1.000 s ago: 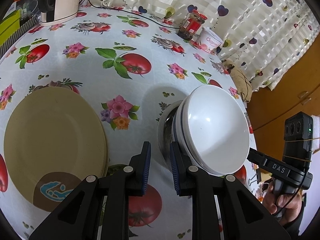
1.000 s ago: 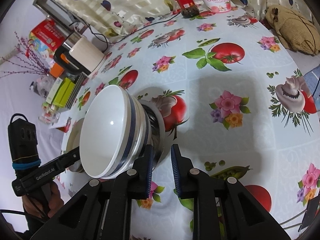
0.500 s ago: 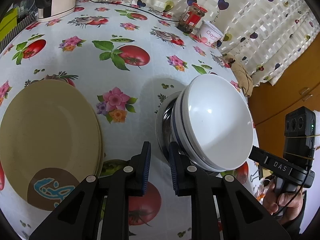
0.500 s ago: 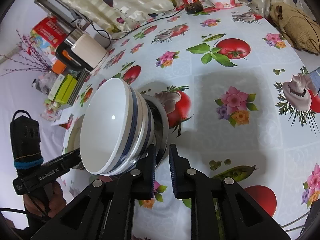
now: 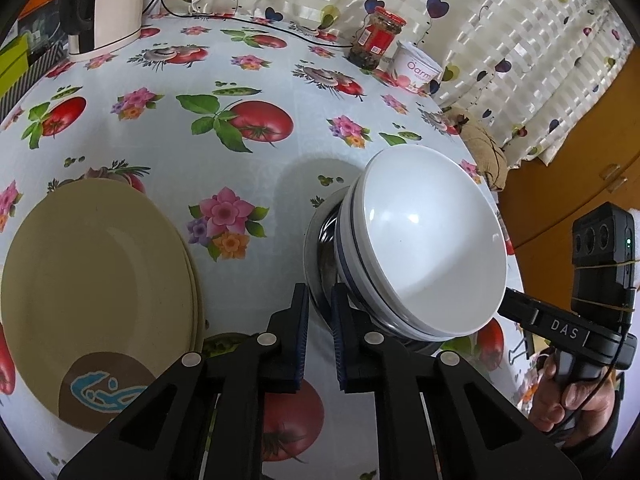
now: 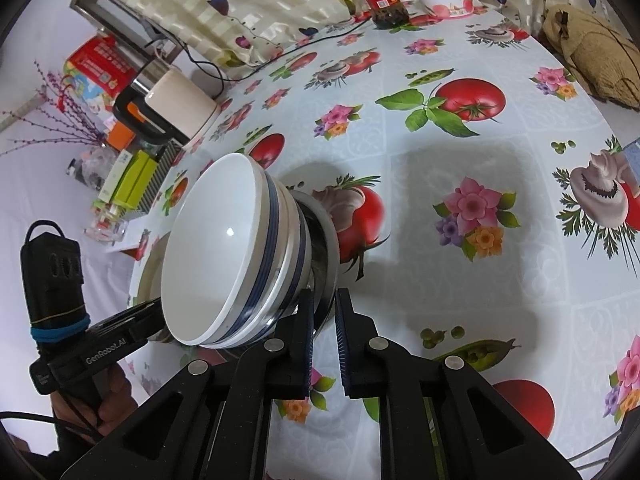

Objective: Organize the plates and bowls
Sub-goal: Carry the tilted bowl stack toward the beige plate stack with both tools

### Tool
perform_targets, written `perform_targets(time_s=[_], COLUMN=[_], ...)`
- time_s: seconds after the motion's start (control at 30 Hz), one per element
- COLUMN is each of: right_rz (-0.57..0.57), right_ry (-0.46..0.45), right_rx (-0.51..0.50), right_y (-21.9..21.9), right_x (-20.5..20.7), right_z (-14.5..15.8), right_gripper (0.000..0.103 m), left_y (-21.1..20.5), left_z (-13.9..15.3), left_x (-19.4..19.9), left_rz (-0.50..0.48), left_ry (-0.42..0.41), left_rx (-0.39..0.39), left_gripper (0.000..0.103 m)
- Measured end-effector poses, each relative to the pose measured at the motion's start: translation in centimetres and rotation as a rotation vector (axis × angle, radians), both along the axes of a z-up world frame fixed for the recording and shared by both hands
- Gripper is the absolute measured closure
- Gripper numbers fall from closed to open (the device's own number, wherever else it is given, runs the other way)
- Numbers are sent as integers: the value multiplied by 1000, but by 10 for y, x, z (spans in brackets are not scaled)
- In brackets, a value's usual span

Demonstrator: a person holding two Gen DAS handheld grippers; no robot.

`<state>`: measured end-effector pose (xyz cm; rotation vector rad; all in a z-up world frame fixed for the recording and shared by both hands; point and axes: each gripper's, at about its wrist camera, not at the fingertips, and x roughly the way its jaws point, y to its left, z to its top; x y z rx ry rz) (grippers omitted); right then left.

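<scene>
Glossy ceramic bowls [image 5: 428, 248]; shiny metal bowl [image 6: 322, 248]; matt plates [image 5: 96, 280]; smooth tablecloth [image 5: 280, 168].

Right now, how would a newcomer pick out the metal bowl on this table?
Start at the flowered, tomato-print tablecloth and find the tilted stack of bowls between the two black tongs. The shiny steel bowl is the outermost one, cradling the white, blue-striped ceramic bowls. It alone is mirror-bright metal; the flat beige plates lie apart.

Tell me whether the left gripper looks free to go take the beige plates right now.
Probably not: the left gripper is shut on the steel bowl rim, sharing the bowl stack with the right gripper. The beige plates lie unobstructed beside it.
</scene>
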<state>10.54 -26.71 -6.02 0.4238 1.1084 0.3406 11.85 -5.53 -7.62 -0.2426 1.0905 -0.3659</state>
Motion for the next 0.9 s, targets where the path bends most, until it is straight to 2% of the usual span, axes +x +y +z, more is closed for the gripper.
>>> perform_targets(time_s=[0.9], right_rz=[-1], right_ry=[-7], right_rx=[-5], right_y=[2], right_x=[1], right_z=[2], right_gripper=[92], left_y=[-2], left_z=[4], left_x=[-2], left_rz=[-11], left_ry=[-23], left_rx=[18], left_gripper=[93])
